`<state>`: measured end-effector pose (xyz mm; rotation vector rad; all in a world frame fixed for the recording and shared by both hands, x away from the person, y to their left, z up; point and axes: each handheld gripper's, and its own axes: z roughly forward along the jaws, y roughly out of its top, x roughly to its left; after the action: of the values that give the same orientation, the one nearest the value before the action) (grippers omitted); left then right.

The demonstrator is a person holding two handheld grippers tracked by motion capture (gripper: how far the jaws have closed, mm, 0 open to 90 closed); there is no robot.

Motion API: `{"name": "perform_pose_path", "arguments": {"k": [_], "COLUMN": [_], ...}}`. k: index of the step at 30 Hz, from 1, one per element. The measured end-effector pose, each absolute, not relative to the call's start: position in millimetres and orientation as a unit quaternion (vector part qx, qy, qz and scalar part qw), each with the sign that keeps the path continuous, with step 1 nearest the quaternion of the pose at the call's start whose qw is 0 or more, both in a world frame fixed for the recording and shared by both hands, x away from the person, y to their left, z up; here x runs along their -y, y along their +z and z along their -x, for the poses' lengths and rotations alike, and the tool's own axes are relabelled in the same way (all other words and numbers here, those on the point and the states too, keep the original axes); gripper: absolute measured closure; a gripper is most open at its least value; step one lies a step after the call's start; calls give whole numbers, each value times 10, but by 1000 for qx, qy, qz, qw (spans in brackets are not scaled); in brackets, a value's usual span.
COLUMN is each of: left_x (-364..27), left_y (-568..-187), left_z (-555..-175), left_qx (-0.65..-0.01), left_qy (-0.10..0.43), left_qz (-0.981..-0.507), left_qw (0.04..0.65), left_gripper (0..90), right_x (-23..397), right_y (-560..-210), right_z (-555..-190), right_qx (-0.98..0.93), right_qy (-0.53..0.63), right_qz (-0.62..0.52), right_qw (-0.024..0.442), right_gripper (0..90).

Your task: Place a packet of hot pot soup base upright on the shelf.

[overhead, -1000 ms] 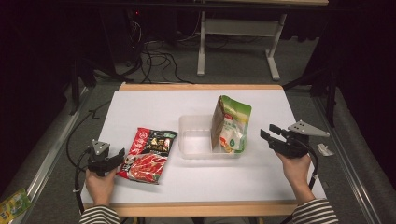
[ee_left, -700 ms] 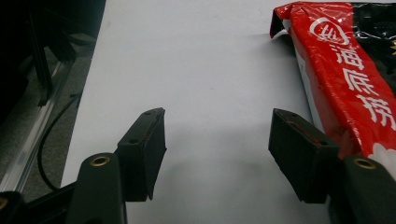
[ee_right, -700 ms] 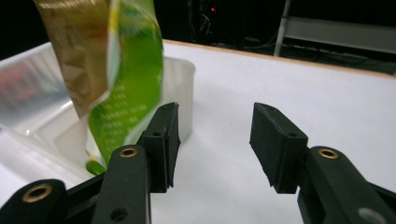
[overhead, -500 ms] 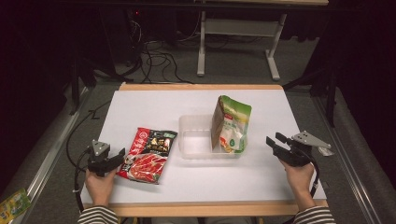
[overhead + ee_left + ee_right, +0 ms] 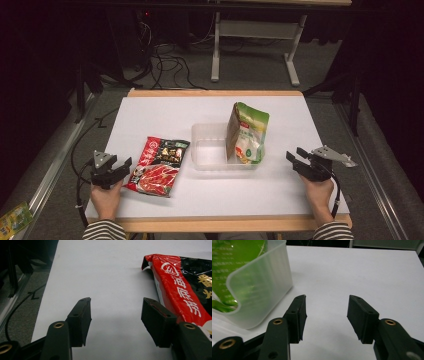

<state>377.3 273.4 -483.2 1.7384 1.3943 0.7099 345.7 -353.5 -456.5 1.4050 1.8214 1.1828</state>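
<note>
A red and black snack packet (image 5: 160, 166) lies flat on the white desk (image 5: 165, 112), at about seven o'clock from the desk's middle, its long side running slightly tilted from near to far. Just beside its near left corner, at about nine o'clock from it, the left tongs (image 5: 125, 165) rest low over the desk in the person's left hand (image 5: 106, 197); the jaws stand wide with only bare desk between them, and they have just been closing a little. In the left gripper view the packet's red edge (image 5: 180, 287) runs right beside the right-hand jaw, though whether it touches that jaw cannot be told. At about three o'clock from the packet sits a clear plastic tray (image 5: 210, 150), near the desk's middle. A green and white pouch (image 5: 247, 132) stands upright in the tray's right end, leaning against its wall. Well apart from the tray, at about four o'clock from it, the right tongs (image 5: 294, 154) are held in the person's right hand (image 5: 320, 192) near the desk's right edge, pointing toward the tray; the jaws are wide with nothing between them, and they have just been opening a little. In the right gripper view the tray's rounded corner (image 5: 259, 287) shows at ten o'clock from those jaws, with the green pouch (image 5: 234, 262) seen through its wall. Striped sleeves (image 5: 102, 231) show at the bottom edge.
</note>
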Motion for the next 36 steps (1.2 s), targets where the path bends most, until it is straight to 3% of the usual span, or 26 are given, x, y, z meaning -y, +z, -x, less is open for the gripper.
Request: {"name": "perform_pose_path", "arguments": {"k": [19, 26, 36], "left_x": [-2789, -2649, -2431], "left_y": [-4808, -4624, -4639], "left_z": [-3761, -3670, -3759], "left_qx": [-554, -510, -487], "left_qy": [237, 267, 241], "left_qz": [-681, -709, -750], "left_qw": [416, 407, 377], "left_gripper": [426, 440, 474], "right_x": [3460, 3415, 3415], "right_y": [-4752, -4755, -4754], "right_z": [-3505, -3495, -3472], "right_qx": [-692, -700, -698], "right_qy": [422, 411, 417], "right_qz": [-509, -504, -497], "right_qw": [289, 297, 302], "right_gripper": [511, 508, 506]}}
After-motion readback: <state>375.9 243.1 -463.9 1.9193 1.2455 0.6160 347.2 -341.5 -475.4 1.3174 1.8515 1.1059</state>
